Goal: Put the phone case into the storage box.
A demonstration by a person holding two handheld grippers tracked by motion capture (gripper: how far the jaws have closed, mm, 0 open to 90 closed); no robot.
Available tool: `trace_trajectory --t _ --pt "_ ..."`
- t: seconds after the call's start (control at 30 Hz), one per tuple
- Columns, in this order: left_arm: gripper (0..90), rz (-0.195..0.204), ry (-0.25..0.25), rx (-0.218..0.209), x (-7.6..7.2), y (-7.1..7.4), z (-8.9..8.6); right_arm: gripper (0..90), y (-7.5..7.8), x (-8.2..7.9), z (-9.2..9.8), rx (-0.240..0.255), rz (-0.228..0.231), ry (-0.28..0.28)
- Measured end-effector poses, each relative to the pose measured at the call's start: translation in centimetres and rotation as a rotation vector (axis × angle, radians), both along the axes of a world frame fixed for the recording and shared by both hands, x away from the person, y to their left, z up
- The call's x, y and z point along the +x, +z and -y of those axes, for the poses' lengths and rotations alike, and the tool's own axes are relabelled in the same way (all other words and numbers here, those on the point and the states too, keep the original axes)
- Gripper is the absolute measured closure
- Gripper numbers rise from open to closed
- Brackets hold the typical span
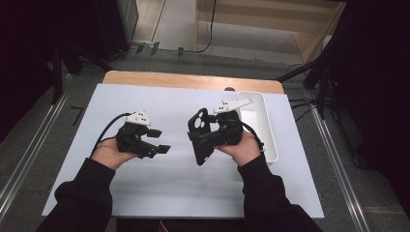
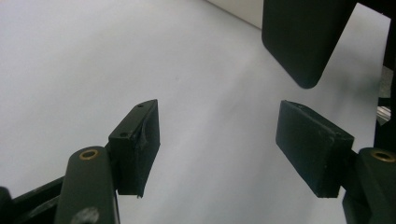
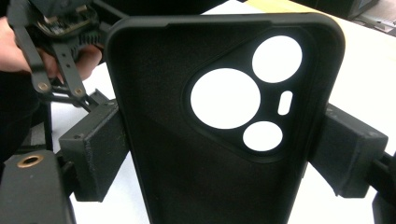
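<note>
Two forearms come in at the bottom, one gripper each. Right gripper (image 3: pixel 219 154) clamps one black phone case (image 3: pixel 224 121) by its sides. Left gripper (image 2: pixel 217 144) sits beside it, jaws apart, holding nothing. One white tray (image 1: pixel 263 126) just past the right gripper, on the white table (image 1: pixel 169 183).

Case (image 1: pixel 199 135) in R tool (image 1: pixel 209 137), tray (image 1: pixel 261 123) right.

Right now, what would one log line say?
right gripper: shut on phone case | left gripper: open, empty | white tray: beside right hand
</note>
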State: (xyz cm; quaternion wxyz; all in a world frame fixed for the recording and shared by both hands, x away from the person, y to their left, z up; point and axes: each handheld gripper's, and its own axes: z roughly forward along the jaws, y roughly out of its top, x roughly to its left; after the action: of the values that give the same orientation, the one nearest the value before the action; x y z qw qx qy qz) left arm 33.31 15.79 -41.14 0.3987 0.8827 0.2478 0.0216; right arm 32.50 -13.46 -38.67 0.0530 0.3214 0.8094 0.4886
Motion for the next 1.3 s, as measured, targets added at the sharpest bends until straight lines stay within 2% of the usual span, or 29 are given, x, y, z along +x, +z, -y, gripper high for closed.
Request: trace_trajectory --t 0.13,0.43,0.57,0.63,0.83,1.1,1.3 --pt "30.2 0.004 0.009 -0.017 -0.4 -0.7 -0.3 11.9 0.1 0.0 0.1 0.004 0.000 0.004" --pt "30.2 0.025 -0.003 -0.013 -2.1 -1.9 -0.8 11.9 0.2 -0.1 0.3 -0.004 -0.002 0.025" --pt "30.1 0.012 0.001 -0.016 -2.6 -2.4 -1.2 11.9 0.4 -0.1 0.5 -0.001 -0.001 0.036" --pt "26.8 0.013 0.006 -0.025 -2.8 -2.6 -1.3 11.9 0.5 -0.1 0.7 0.010 0.000 0.043" --pt "26.8 0.006 0.009 -0.018 -3.4 -3.3 -1.7 11.9 0.9 -0.2 1.2 0.009 -0.001 0.051" --pt "26.7 -0.028 0.034 -0.027 -4.1 -4.1 -2.4 11.9 1.3 -0.3 1.7 0.004 -0.004 0.056" --pt "26.7 -0.040 0.052 -0.014 -4.4 -4.6 -3.2 11.9 1.6 -0.3 2.1 0.000 -0.006 0.050"
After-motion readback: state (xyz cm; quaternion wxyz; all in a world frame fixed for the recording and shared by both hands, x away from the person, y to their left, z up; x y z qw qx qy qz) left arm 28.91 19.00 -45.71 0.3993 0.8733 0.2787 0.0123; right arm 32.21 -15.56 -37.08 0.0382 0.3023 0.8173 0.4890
